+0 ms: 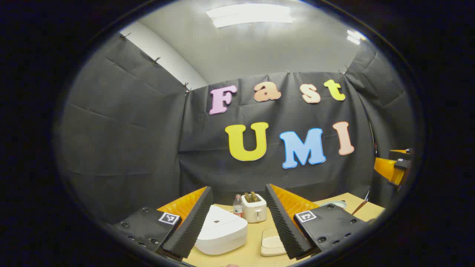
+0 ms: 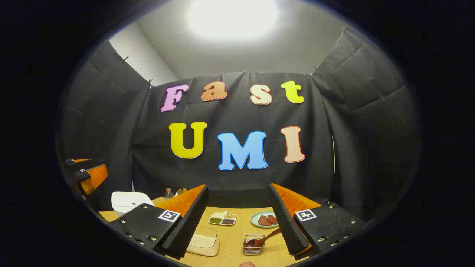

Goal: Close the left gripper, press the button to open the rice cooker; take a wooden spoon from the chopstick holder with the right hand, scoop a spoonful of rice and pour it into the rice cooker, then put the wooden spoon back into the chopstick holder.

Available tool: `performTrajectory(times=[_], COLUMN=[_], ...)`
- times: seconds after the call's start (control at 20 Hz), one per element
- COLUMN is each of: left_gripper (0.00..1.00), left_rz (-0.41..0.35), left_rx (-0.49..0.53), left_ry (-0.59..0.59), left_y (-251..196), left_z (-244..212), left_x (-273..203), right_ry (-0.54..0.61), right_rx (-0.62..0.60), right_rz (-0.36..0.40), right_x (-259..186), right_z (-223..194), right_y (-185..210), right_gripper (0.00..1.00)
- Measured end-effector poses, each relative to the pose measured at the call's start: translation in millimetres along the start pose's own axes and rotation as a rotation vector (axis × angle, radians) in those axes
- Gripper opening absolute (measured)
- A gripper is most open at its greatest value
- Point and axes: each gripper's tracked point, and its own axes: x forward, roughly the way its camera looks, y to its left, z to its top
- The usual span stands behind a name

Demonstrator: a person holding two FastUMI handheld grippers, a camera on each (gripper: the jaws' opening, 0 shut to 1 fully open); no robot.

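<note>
With both the left gripper (image 1: 237,218) and right gripper (image 2: 237,218) spread wide and empty, the wooden spoon (image 2: 264,239), likely light and rigid, rests in the wire chopstick holder (image 2: 254,245) near the worktop's (image 2: 233,237) front edge, best pinched at its raised handle.

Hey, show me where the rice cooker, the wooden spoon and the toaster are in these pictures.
rice cooker (image 1: 222,230), left gripper view, on its closed white lid.
wooden spoon (image 2: 256,242), right gripper view, on its bowl inside the wire holder.
toaster (image 1: 254,212), left gripper view, on its front face.
</note>
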Motion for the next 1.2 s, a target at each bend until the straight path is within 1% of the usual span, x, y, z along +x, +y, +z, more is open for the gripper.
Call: performTrajectory(times=[0.35, 0.6, 0.9, 1.2], left_gripper=[0.98, 0.97, 0.97, 0.97], left_rz=[-0.009, -0.012, -0.021, -0.047], left_rx=[0.013, 0.014, 0.015, -0.003], left_ry=[-0.011, -0.032, -0.028, -0.009], left_y=[-7.9, -8.5, -11.3, -14.6], left_z=[3.2, 5.7, 2.3, -3.2], left_x=[2.3, 2.5, 6.9, 15.3], right_ry=[0.005, 0.001, -0.002, -0.025], right_rx=[0.01, -0.004, -0.006, -0.018], right_rz=[-0.019, -0.033, -0.048, -0.06], right_x=[0.3, 4.1, 2.7, 6.1], right_z=[-2.0, -4.1, -4.9, 4.3], right_y=[-9.2, -14.7, -19.5, -20.7], right_gripper=[0.97, 0.97, 0.97, 0.97])
